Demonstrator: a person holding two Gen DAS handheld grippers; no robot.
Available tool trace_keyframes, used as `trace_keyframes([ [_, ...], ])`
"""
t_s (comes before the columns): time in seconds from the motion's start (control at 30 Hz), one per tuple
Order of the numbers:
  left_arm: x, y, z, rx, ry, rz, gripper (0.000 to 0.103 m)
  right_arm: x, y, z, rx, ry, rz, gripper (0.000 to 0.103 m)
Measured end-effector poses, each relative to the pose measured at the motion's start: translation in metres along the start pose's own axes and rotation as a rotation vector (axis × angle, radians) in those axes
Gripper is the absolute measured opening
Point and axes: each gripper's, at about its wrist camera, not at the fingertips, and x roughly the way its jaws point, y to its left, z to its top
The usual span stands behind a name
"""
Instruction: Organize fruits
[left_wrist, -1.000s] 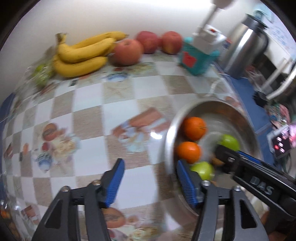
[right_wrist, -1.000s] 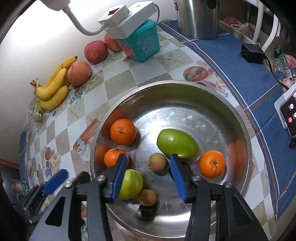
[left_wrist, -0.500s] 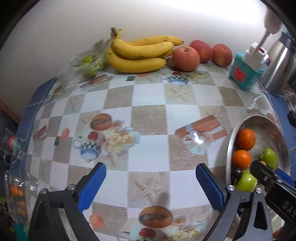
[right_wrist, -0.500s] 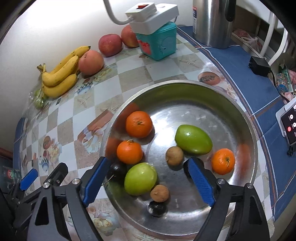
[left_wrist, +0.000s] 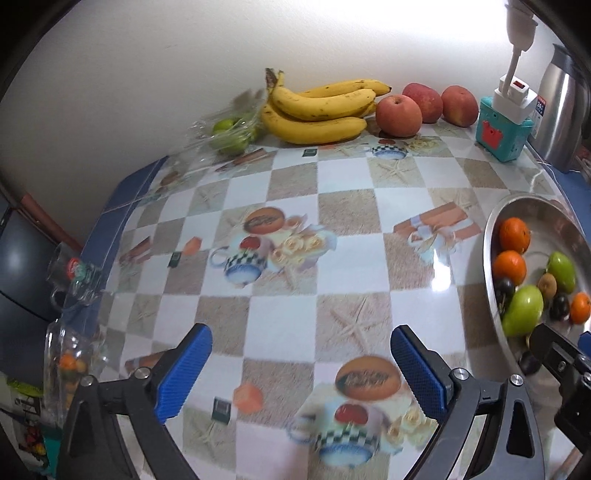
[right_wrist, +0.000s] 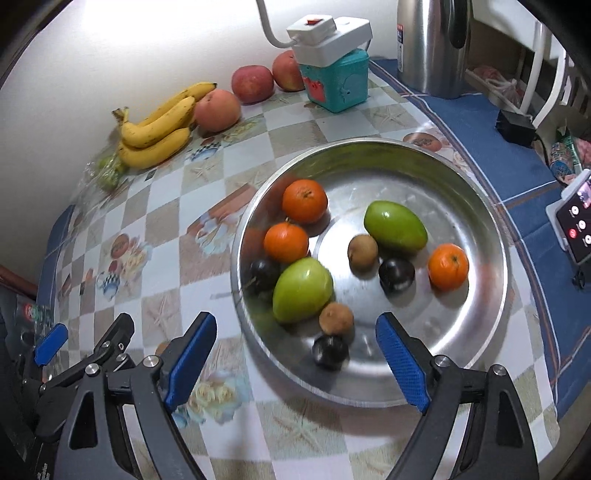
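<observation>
A steel bowl (right_wrist: 476, 321) holds three oranges (right_wrist: 304, 201), two green mangoes (right_wrist: 302, 290), brown longans (right_wrist: 362, 252) and dark plums (right_wrist: 330, 350); the bowl also shows at the right of the left wrist view (left_wrist: 491, 236). Bananas (left_wrist: 317, 107) and three red apples (left_wrist: 399, 115) lie along the back wall, with green limes in a clear bag (left_wrist: 229, 133) to their left. My left gripper (left_wrist: 301, 373) is open and empty over the checkered tablecloth. My right gripper (right_wrist: 295, 363) is open and empty at the bowl's near rim.
A teal box (right_wrist: 334, 86) with a white power strip (right_wrist: 328, 35) on top stands behind the bowl. A steel kettle (right_wrist: 432, 44) stands at the back right. A phone (right_wrist: 576, 225) lies at the right. A glass jar (left_wrist: 70, 273) stands at the table's left edge.
Both grippers have opened wide and drawn back from the bowl. The left gripper has swung left over the tablecloth. A dark plum now lies in the middle of the bowl.
</observation>
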Motion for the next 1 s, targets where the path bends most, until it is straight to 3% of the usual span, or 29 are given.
trace_keyframes([
  [0.43, -0.033, 0.018, -0.044, 0.026, -0.037, 0.080, 0.099, -0.022, -0.003, -0.053, -0.029, -0.015, -0.003, 0.089],
  [0.67, -0.042, 0.022, -0.047, 0.016, -0.053, 0.059, 0.099, -0.030, -0.001, -0.057, -0.040, -0.044, 0.002, 0.089],
  [1.0, -0.037, 0.029, -0.046, -0.018, -0.021, 0.059, 0.099, -0.025, -0.003, -0.057, -0.024, -0.020, 0.016, 0.089],
])
